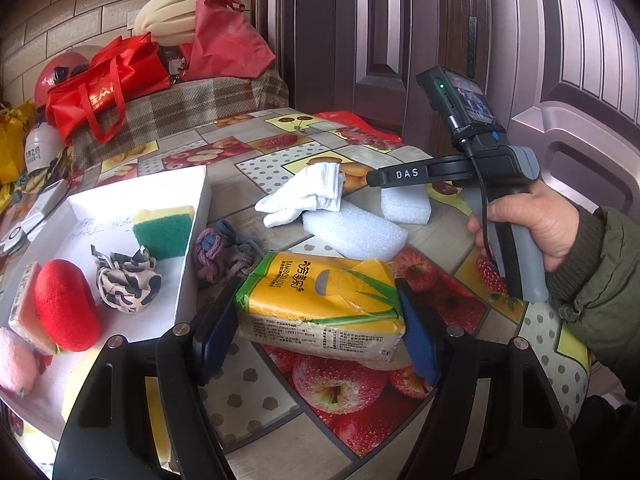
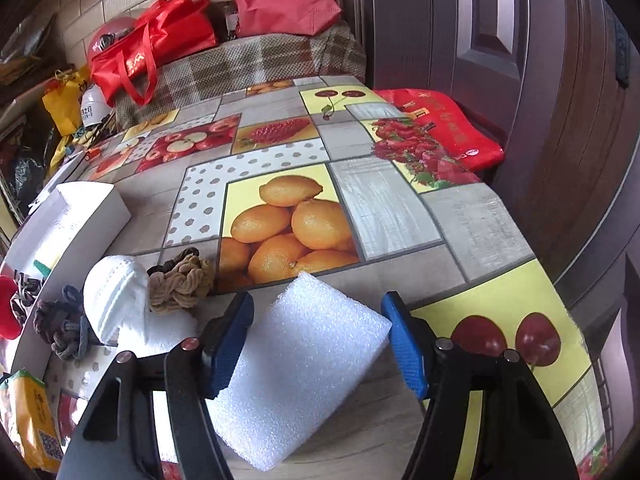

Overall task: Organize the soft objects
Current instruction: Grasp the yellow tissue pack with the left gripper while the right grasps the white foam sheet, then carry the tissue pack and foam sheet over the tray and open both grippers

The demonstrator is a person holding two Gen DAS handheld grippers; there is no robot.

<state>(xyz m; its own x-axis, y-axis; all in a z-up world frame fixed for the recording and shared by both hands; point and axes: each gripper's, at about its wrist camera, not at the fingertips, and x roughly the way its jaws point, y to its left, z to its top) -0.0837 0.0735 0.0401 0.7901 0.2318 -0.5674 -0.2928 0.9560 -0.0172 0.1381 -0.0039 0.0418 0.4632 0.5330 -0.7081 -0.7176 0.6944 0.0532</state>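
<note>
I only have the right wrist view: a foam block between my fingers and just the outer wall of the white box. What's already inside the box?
Observer: A green and yellow sponge sits in the far right corner of the white box.
Operator: Anything else in there?
Observer: A red soft toy and a black and white scrunchie lie nearer the front.
Operator: What is the left gripper doing?
Observer: The left gripper has its fingers against both ends of the yellow tissue pack, just right of the box.
</note>
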